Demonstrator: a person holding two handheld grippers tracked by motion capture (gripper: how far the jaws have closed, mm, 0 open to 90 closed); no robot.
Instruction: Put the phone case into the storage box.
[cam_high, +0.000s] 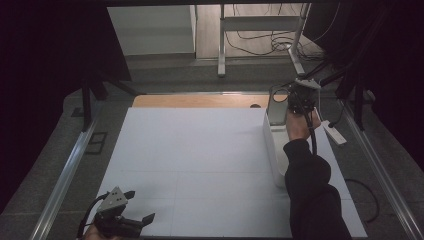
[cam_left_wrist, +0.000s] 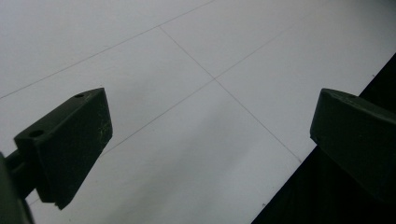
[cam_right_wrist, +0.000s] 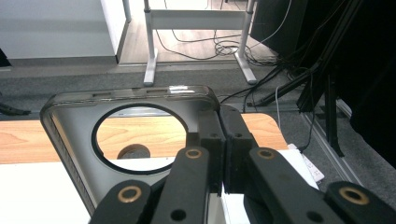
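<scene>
A grey frame (cam_high: 274, 103) with a large round hole stands upright at the far end of a long white box (cam_high: 274, 150) on the right of the white board (cam_high: 200, 160). In the right gripper view the frame (cam_right_wrist: 74, 130) fills the left half, and my right gripper (cam_right_wrist: 224, 135) has its jaws pressed together at the frame's right edge, seemingly pinching that thin wall. In the high view my right gripper (cam_high: 295, 102) sits just right of the frame. My left gripper (cam_high: 140, 205) rests at the board's near left corner, its jaws (cam_left_wrist: 212, 140) wide apart with nothing between them.
A strip of wooden tabletop (cam_high: 200, 101) shows beyond the board's far edge. A white power strip (cam_high: 333, 132) lies off the board to the right. Metal rails (cam_high: 65, 175) run along both sides. Table legs and cables (cam_high: 260, 42) stand on the floor behind.
</scene>
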